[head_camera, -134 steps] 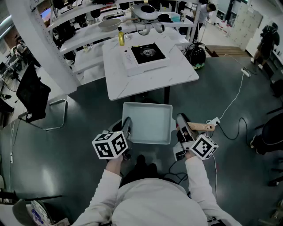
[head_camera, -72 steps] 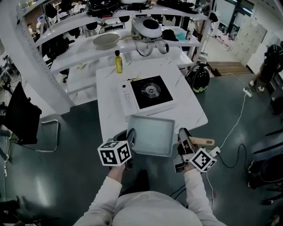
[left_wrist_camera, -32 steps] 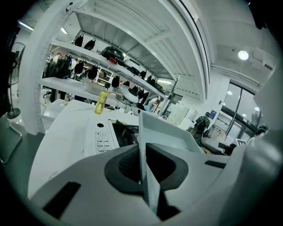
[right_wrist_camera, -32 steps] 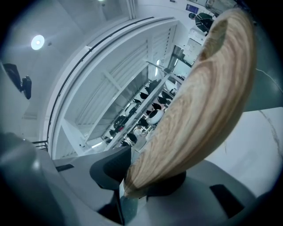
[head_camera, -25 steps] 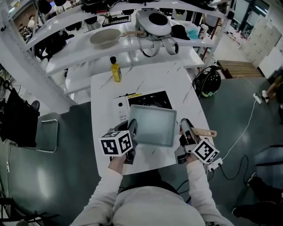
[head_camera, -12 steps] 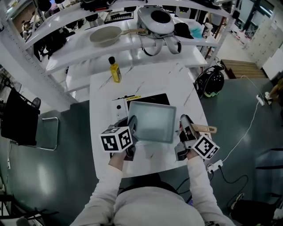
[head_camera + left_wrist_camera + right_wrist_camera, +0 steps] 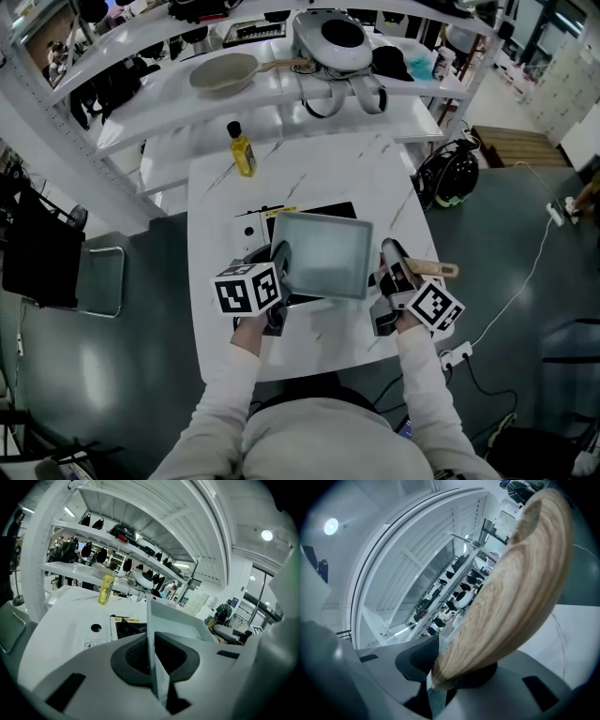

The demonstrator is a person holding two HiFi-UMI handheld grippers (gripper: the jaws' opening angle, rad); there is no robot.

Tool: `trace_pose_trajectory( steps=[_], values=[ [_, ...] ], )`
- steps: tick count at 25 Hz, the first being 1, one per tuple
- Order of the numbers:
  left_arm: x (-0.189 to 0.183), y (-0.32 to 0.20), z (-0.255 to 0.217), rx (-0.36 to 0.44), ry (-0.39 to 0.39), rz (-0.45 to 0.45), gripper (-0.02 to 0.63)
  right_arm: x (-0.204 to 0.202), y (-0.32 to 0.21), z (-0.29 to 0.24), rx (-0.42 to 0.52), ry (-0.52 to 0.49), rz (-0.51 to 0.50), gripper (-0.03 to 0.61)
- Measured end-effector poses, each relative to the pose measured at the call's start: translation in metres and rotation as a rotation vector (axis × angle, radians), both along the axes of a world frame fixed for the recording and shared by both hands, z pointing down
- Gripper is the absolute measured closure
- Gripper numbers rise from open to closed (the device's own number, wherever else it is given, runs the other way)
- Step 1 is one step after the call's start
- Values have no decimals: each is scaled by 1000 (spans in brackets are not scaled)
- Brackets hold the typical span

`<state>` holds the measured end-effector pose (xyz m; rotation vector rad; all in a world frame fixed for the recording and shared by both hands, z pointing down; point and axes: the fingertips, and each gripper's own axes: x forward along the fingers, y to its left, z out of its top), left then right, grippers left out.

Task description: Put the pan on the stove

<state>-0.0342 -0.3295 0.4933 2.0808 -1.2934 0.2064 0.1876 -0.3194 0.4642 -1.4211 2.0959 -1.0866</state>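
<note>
In the head view a square grey pan (image 7: 323, 253) with a wooden handle (image 7: 436, 270) hangs level just above the stove (image 7: 251, 228), covering most of its black top (image 7: 319, 208). My left gripper (image 7: 278, 258) is shut on the pan's left rim, and in the left gripper view that rim (image 7: 152, 634) runs between the pads. My right gripper (image 7: 389, 258) is shut on the right rim where the handle starts. The handle (image 7: 515, 583) fills the right gripper view above the jaws. The stove's white panel (image 7: 96, 630) shows ahead of the left gripper.
The stove stands on a white table (image 7: 375, 169) with a yellow bottle (image 7: 242, 150) at its far left. Behind are shelves holding a beige bowl-shaped pan (image 7: 225, 73) and a white device (image 7: 339, 33). A black chair (image 7: 37, 248) stands left; a black bag (image 7: 450, 178) and cables (image 7: 459, 354) lie right.
Both grippers have carried the pan from over the floor to the table and over the stove. In the last second it has shifted only slightly.
</note>
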Motion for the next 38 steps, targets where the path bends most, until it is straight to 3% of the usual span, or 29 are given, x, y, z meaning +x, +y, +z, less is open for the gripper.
trace_pose_trajectory(
  steps=[33,38],
  values=[
    [0,-26,24,-51,-43,-16,577,-4,-31,27,-81,-45,-49,442],
    [0,-27,25,-61,-56,-17,577,0,-31,29,-95,-14,-46,441]
  ],
)
